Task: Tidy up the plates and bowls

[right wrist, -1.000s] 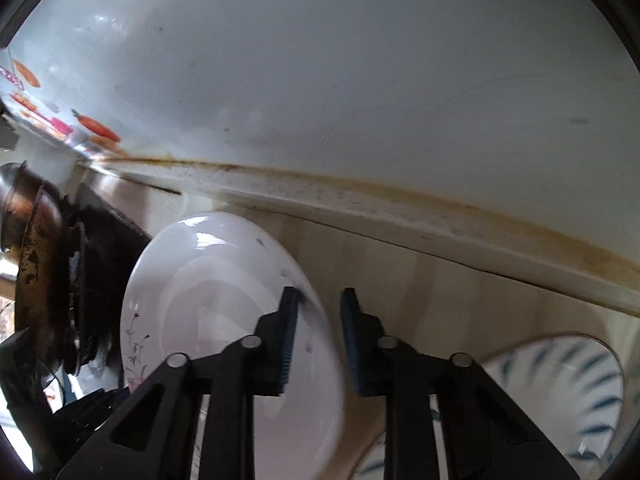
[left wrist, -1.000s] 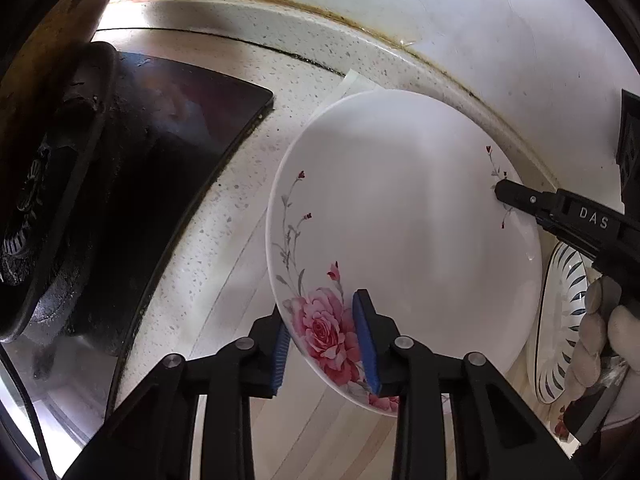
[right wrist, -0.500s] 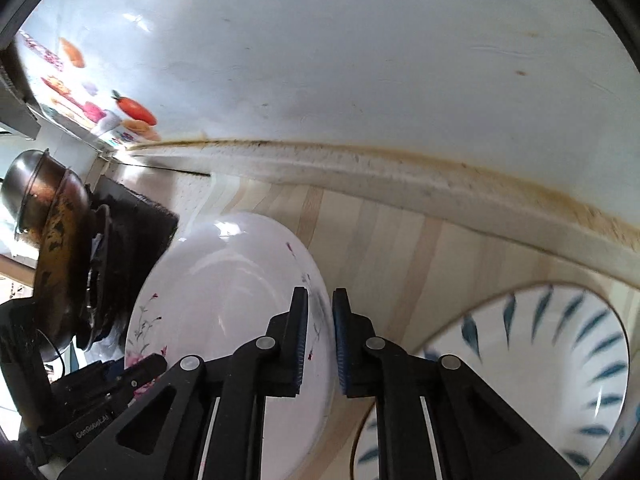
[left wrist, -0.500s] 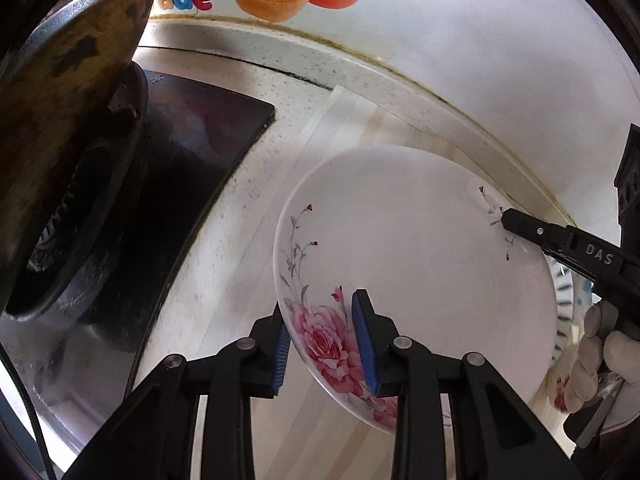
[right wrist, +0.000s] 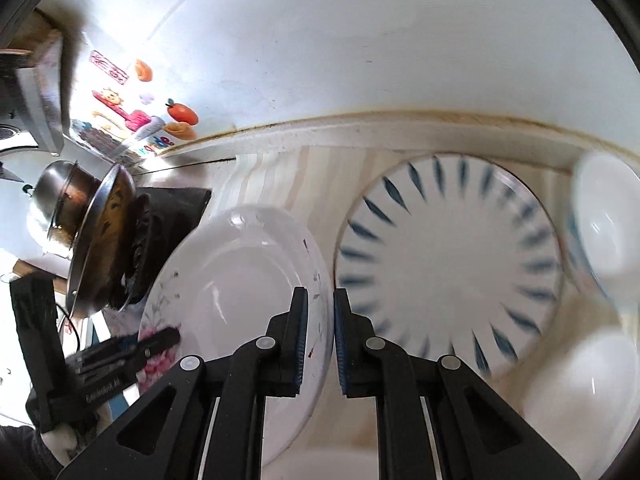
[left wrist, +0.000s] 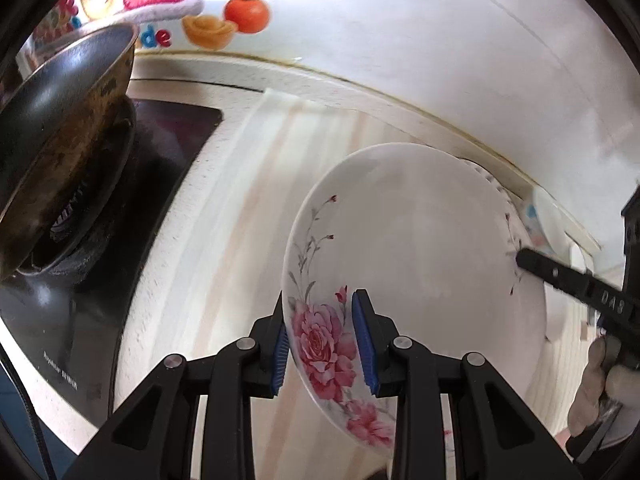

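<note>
Porcelain rose plate (left wrist: 416, 248) clenched at opposite rims by left tongs (left wrist: 322, 336) and right tongs (right wrist: 320, 340), raised over the table (left wrist: 224, 240); best kept level and lowered squarely onto blue-striped plate (right wrist: 448, 264).

— What sort of premises was this?
— A home kitchen. A blackened wok (left wrist: 60, 120) sat on a gas hob (left wrist: 132, 208); crockery lay right of the hob on a speckled counter (left wrist: 172, 280), cartoon stickers (left wrist: 224, 20) on the wall behind.
</note>
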### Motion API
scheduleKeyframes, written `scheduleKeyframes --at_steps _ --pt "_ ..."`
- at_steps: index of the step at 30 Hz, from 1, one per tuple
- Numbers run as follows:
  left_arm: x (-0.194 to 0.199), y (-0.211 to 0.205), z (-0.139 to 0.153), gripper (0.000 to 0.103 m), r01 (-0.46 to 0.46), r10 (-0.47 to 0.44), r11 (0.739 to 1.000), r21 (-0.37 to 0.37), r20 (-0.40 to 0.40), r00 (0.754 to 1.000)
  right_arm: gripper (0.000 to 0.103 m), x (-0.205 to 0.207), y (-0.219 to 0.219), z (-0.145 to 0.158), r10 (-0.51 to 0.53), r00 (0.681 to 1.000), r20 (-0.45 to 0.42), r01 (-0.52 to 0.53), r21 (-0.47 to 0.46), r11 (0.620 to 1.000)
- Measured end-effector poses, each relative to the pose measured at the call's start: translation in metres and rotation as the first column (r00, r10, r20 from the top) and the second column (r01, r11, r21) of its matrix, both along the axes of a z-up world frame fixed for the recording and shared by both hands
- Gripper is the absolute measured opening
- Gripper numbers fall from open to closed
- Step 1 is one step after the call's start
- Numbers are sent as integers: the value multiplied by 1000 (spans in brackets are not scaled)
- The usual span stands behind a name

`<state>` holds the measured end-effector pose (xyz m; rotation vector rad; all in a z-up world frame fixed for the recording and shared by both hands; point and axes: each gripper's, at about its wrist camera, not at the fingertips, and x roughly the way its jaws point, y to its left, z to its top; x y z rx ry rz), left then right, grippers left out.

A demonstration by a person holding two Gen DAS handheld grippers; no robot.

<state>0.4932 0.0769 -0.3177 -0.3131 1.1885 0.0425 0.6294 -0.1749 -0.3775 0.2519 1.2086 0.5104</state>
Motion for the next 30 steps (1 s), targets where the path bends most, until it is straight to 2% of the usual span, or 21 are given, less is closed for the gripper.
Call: scheduleKeyframes --at_steps 5,10,14,19,25,30 --pt "-24 -34 12 27 83 -83 996 22 8 997 14 -56 -47 13 -62 998 0 62 41 997" --pt "-47 -68 2 27 167 -166 986 23 -33 986 14 -109 -89 12 -118 993 -20 119 48 992" --pt "-63 -89 -14 27 212 -209 977 21 -81 975 14 -149 -121 -3 -155 986 -62 157 41 987" --pt "-73 -107 -35 27 237 -228 970 55 -134 964 14 -186 -145 -31 -181 976 -124 186 26 982" --pt "-72 -119 -48 27 253 -240 965 72 -156 958 14 -204 -154 -50 -201 968 -149 205 10 979" --pt "-71 -126 -56 27 264 -243 959 104 -176 954 14 -202 -155 -58 -199 966 -167 202 1 979"
